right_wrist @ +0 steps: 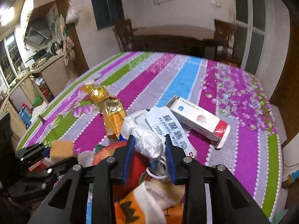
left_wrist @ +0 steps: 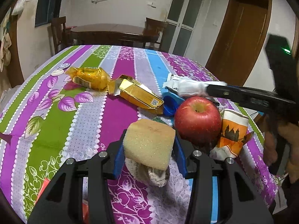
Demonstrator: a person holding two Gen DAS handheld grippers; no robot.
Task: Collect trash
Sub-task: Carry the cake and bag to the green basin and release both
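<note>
left tool (left_wrist: 149, 140): nearest the lens, clamped on the sponge (left_wrist: 149, 141), low over the counter (left_wrist: 115, 112).
right tool (right_wrist: 149, 149): jaws pinching the crumpled white mask (right_wrist: 147, 140), looks gripped I think, view's blurry.
mask: just past the apple (left_wrist: 198, 119), long axis running away from the right tool, which is nearer.
</note>
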